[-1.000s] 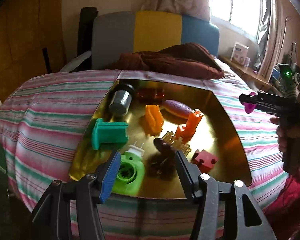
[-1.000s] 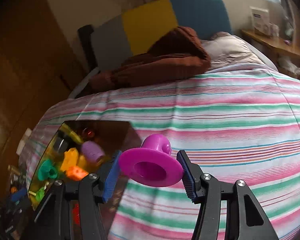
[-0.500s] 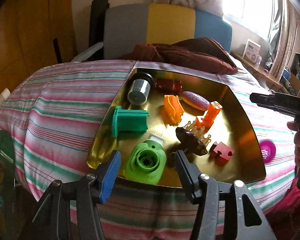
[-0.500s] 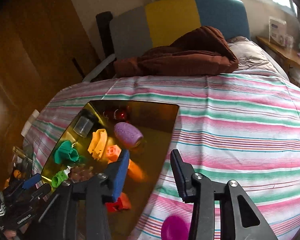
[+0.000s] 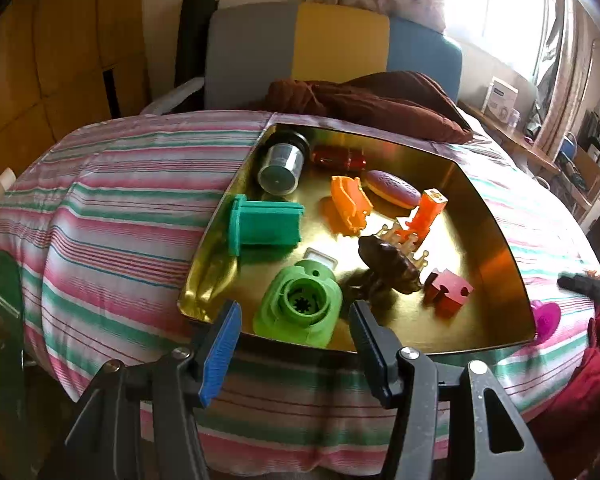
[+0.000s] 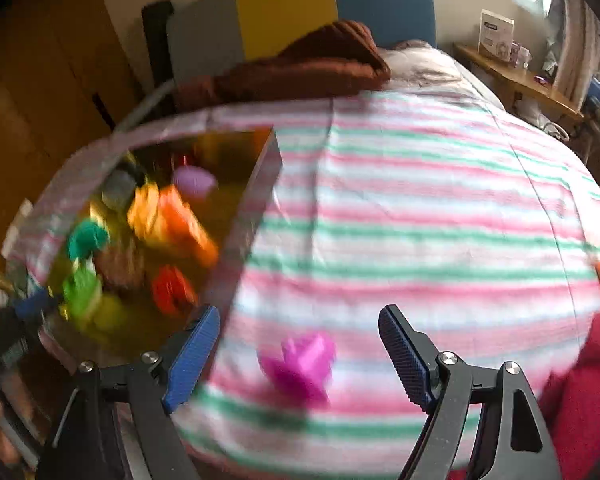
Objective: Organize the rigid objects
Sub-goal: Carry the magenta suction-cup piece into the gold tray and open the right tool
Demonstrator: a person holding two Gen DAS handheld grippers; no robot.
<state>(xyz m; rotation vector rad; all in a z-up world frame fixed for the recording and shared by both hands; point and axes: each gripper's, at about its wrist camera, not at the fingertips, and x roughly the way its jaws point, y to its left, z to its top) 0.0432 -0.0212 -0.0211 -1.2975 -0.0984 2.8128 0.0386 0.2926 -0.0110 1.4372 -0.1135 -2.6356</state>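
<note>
two grippers sit spread and empty as i watch: my left gripper (image 5: 294,334) faces the gold tray (image 5: 496,236) of toys, my right gripper (image 6: 300,344) frames the magenta funnel (image 6: 302,364) on the striped blanket (image 6: 420,220).

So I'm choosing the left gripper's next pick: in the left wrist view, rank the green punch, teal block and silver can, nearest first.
1. green punch, between the fingers, at the tray's near edge.
2. teal block, left-centre.
3. silver can, far-left corner.
</note>
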